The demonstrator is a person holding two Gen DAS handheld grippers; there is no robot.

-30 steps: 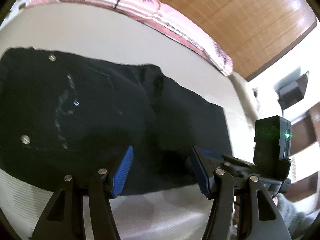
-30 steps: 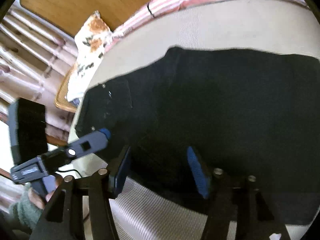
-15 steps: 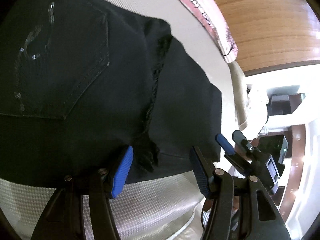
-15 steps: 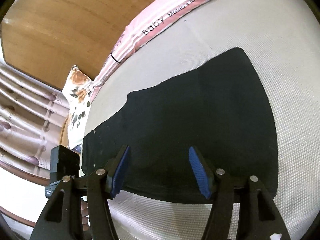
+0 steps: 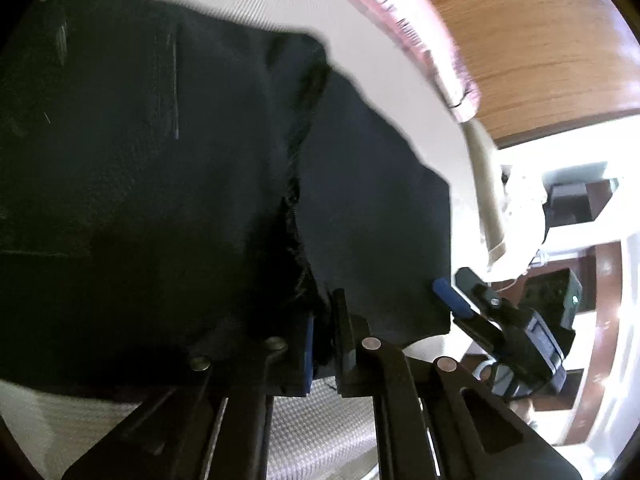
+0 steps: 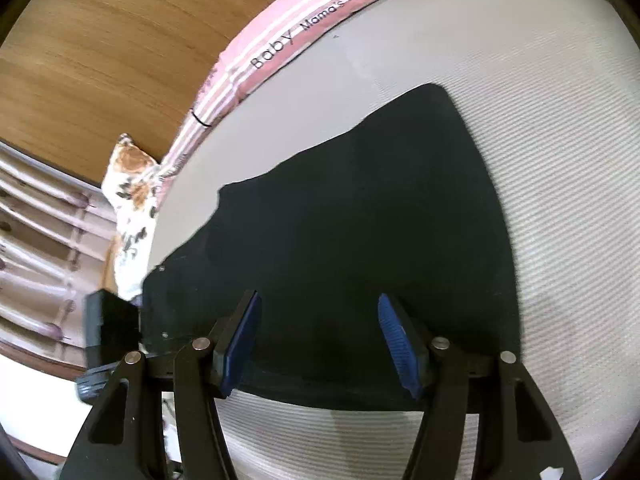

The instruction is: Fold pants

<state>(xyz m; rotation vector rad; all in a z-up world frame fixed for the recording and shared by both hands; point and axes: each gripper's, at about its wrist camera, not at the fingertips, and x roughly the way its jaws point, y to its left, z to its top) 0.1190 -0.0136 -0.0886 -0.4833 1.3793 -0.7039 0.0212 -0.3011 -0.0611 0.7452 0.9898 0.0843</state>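
Black pants (image 5: 160,160) lie flat on a pale woven mattress (image 5: 312,412), the back pocket at the left and the legs running off to the right. My left gripper (image 5: 324,320) is shut on the near edge of the fabric by the frayed centre seam. In the right wrist view the trouser legs (image 6: 360,220) spread across the mattress (image 6: 560,160). My right gripper (image 6: 320,332) stands open low over their near edge, with cloth below the blue pads (image 6: 396,344) and no pinch. The right gripper's blue fingertip (image 5: 450,298) shows at the leg's near right corner.
A pink striped blanket (image 6: 280,48) runs along the mattress's far edge. A floral pillow (image 6: 128,208) lies at the left, beside wooden slats (image 6: 36,272). Wooden panelling (image 6: 100,60) lies beyond. The left gripper's black body (image 6: 108,324) sits at the pants' left end.
My left gripper's jaws have closed on the pants' near edge by the seam, after dropping closer. My right gripper swung right along the legs a second ago, then stayed, jaws still open.
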